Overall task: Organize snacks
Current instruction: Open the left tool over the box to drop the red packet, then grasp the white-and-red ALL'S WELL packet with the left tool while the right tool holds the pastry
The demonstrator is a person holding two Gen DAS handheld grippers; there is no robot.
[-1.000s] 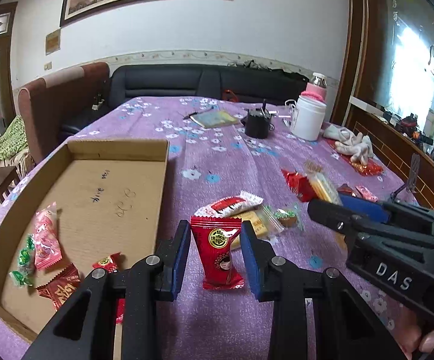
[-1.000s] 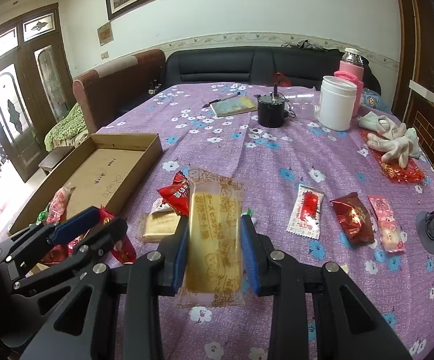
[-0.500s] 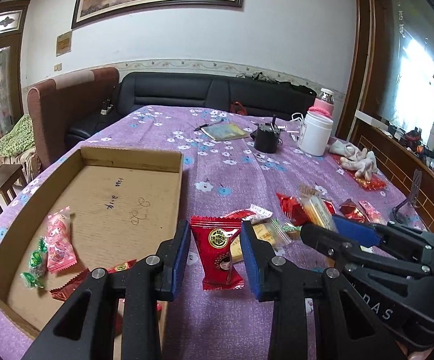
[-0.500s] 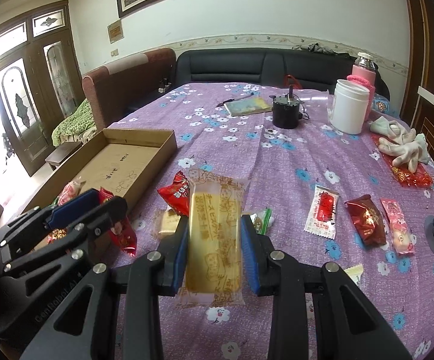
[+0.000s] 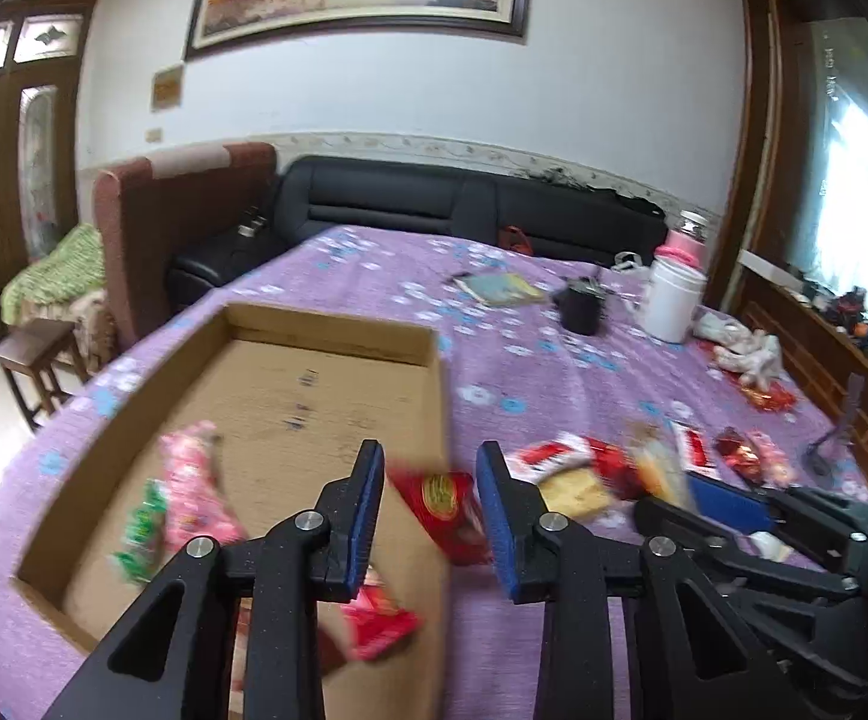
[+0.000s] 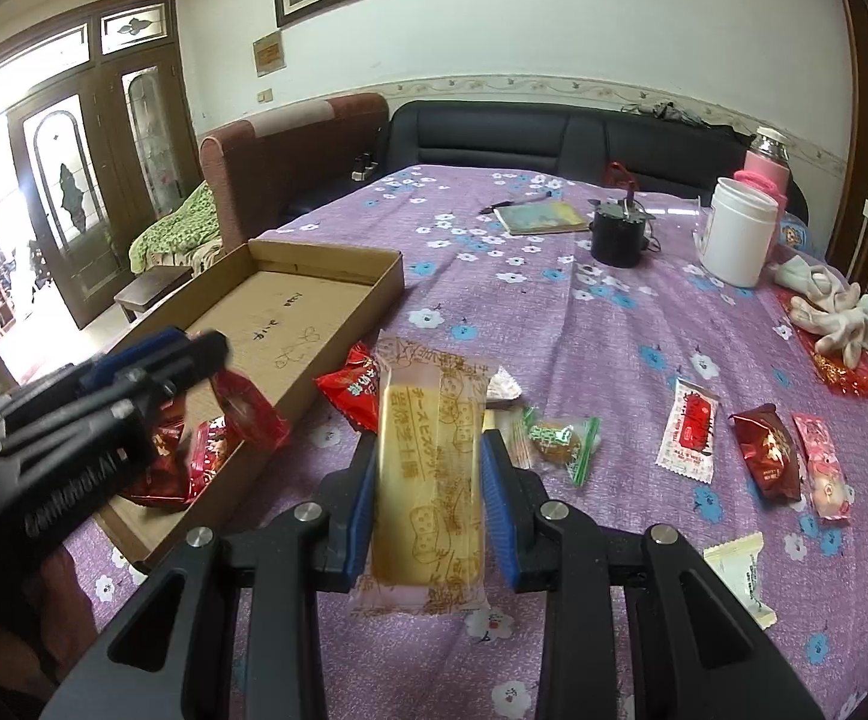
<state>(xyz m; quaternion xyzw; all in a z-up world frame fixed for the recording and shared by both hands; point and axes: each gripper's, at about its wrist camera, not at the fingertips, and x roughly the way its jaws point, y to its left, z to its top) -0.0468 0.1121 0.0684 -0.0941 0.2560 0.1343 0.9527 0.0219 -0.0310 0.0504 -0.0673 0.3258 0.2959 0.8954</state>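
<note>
Though sealed in crinkly film, both packets judge as light, soft and slippery, best pinched across the flat middle.

Item 1: red packet (image 5: 448, 510). Hangs at the near right edge of the cardboard box (image 5: 326, 330), between the jaws of the left gripper (image 5: 431, 510); jaws stand narrow, and blur hides whether they grip it.

Item 2: yellow biscuit packet (image 6: 431, 474). Upright above the bench (image 6: 583, 330), near the box. Right gripper (image 6: 431, 480) jaws closed narrow on its 2 long sides; contents likely brittle, so gentle pressure suits.

Other packets lie in the box and loose on the bench.
</note>
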